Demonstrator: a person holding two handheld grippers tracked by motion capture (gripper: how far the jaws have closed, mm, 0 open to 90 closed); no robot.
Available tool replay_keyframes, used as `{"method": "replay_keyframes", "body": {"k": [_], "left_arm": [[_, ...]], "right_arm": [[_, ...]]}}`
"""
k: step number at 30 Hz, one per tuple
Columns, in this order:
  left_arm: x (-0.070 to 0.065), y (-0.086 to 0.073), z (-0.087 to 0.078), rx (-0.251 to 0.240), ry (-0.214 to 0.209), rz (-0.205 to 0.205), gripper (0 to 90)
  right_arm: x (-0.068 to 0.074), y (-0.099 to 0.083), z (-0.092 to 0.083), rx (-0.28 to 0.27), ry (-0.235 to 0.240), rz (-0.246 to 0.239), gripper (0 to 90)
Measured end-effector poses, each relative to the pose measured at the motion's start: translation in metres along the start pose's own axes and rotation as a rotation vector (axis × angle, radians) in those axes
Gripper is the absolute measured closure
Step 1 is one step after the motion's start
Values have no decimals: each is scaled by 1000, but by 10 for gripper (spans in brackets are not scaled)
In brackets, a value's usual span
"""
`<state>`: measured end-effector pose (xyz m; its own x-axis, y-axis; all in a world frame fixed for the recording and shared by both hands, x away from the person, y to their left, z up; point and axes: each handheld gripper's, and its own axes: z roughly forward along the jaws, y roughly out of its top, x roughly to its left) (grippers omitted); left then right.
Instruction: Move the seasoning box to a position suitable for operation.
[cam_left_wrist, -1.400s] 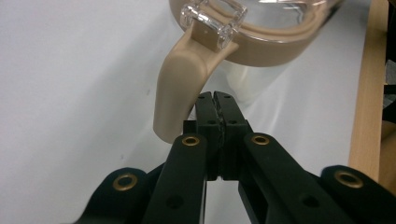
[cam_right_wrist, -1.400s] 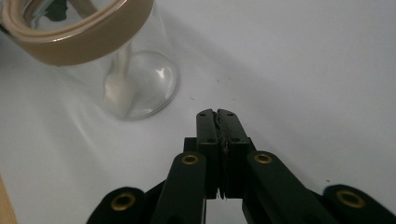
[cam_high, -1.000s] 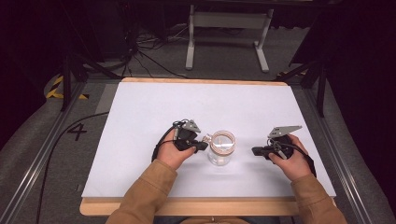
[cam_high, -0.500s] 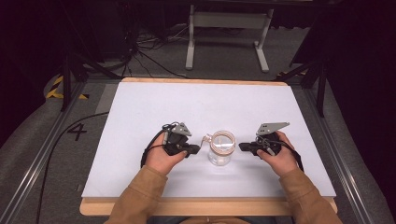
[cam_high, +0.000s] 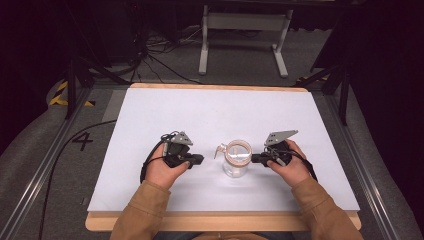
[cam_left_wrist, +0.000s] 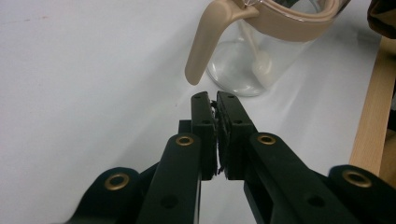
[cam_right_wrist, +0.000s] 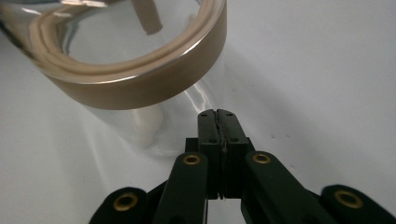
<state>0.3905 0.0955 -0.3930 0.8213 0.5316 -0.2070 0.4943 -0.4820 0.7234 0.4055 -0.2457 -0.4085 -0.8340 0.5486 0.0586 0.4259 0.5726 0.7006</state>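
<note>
A clear glass pitcher (cam_high: 236, 159) with a tan rim and tan handle stands upright near the table's front middle. The pitcher (cam_left_wrist: 261, 51) has its handle (cam_left_wrist: 208, 44) pointing toward my left gripper (cam_high: 199, 159), which is a short way to its left, jaws shut and empty. In its own view the left gripper (cam_left_wrist: 215, 95) stops just short of the handle's tip. My right gripper (cam_high: 254, 159) is shut and empty, its tip right beside the pitcher's right wall. In the right gripper view the gripper (cam_right_wrist: 217, 113) lies low against the glass pitcher (cam_right_wrist: 140, 70).
The white table top (cam_high: 220, 115) spreads wide behind and beside the pitcher. A wooden front edge (cam_high: 225, 220) runs under my forearms. Beyond the table stand a grey metal frame (cam_high: 240, 35), cables and dark floor.
Both grippers have drawn in toward the pitcher from either side and sunk lower. The right one now reaches the pitcher's wall. The pitcher has not moved.
</note>
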Motion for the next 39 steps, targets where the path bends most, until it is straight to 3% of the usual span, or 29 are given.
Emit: {"method": "replay_keyframes", "body": {"k": [8, 18, 21, 25, 29, 32, 33, 35, 39], "left_arm": [[7, 1, -10, -35, 8, -22, 859], [17, -1, -21, -61, 36, -41, 857], [21, -2, -24, -73, 47, -50, 858], [22, -3, -22, -70, 55, -55, 861], [22, -1, -13, -53, 62, -30, 872], [24, 2, -3, -53, 93, 58, 878], [24, 3, 1, -60, 89, 66, 880], [25, 5, 9, -61, 86, 53, 896], [24, 9, 22, -41, 71, 15, 898]], "right_arm": [[15, 2, 0, 28, 22, -48, 900], [41, 9, 8, 50, 76, -117, 900], [55, 12, 14, 57, 112, -146, 900], [60, 14, 14, 53, 129, -170, 900], [50, 10, 5, 40, 119, -138, 900], [41, 5, -2, 29, 92, -112, 900], [35, 3, -6, 23, 75, -100, 900], [15, -7, -25, -1, -3, -45, 900], [-3, -18, -43, -30, -67, 30, 900]]}}
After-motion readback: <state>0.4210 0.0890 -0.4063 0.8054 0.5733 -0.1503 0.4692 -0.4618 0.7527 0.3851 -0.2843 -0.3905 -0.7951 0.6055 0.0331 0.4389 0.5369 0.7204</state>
